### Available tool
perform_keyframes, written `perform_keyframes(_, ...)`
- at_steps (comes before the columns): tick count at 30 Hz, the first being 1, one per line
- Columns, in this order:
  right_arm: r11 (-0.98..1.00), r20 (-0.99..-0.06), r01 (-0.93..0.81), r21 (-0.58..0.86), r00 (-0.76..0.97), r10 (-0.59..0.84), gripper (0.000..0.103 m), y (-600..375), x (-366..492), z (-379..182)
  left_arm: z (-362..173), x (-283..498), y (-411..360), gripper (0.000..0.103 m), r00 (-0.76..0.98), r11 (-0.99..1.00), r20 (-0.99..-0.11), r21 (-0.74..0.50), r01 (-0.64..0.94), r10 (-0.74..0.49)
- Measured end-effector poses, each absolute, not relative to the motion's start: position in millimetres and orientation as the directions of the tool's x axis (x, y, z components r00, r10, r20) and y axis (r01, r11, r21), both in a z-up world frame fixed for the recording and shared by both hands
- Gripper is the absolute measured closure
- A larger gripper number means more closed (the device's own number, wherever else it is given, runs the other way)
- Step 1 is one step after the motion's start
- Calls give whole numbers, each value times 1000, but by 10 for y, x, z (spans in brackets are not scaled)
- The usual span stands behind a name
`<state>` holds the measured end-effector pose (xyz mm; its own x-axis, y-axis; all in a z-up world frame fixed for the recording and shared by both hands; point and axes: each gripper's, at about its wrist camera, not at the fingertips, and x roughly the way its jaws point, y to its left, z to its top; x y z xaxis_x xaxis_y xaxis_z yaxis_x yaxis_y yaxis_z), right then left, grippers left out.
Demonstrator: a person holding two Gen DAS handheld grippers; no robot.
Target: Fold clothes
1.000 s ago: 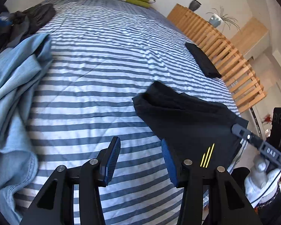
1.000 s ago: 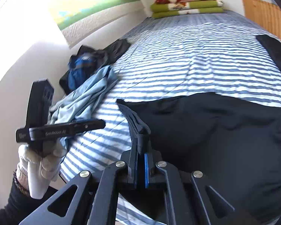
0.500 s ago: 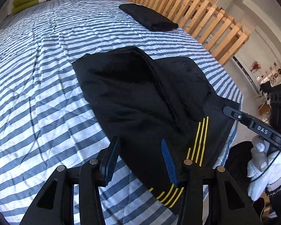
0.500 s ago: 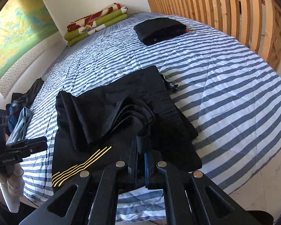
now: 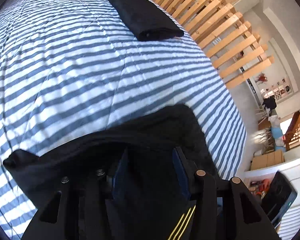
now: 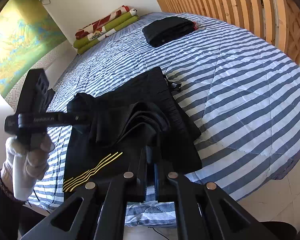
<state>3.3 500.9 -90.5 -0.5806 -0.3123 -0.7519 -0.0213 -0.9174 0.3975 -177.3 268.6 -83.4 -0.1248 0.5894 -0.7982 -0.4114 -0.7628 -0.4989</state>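
Observation:
A black garment [image 6: 128, 104] with thin yellow stripes [image 6: 92, 172] lies bunched on the striped bed cover [image 6: 240, 92], near the bed's front edge. My right gripper [image 6: 150, 154] is shut on a fold of this garment at its near side. In the left wrist view, my left gripper [image 5: 150, 156] hangs open low over the same black garment [image 5: 150, 124], with dark cloth between and under its fingers. From the right wrist view, the left gripper [image 6: 50, 118] sits in a gloved hand [image 6: 28, 166] with its tip at the garment's left edge.
A second black garment [image 5: 146, 18] [image 6: 168, 31] lies folded at the far side by the wooden slatted rail [image 5: 220, 32] [image 6: 240, 6]. Green and red folded blankets [image 6: 106, 26] are stacked at the head. The floor [image 6: 270, 198] drops off past the front edge.
My left gripper has come down and forward onto the black garment, still open, so cloth now fills the space between its fingers. The right gripper stays shut on the fold.

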Motion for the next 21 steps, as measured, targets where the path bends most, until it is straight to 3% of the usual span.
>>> perform_keyframes(10, -896, -746, -13, 444, -559, -361, 99, 5141, 17, -968, -534, -1692, 2368, 54, -303, -839, -827, -320, -439, 474)
perform_keyframes(14, -878, -708, 41, 477, -573, -412, 98, 5158, 69, -877, -622, -1299, 2031, 54, -238, -807, -813, -400, -434, 531)
perform_keyframes(18, -902, -748, 122, 413, -520, -413, 95, 5098, 66, -785, -922, -863, 2135, 54, -147, -788, -849, -389, -477, 508)
perform_keyframes(21, -933, -771, 99, 347, -537, -343, 68, 5182, 28, -646, -1072, -641, 2295, 54, -152, -780, -880, -305, -546, 450)
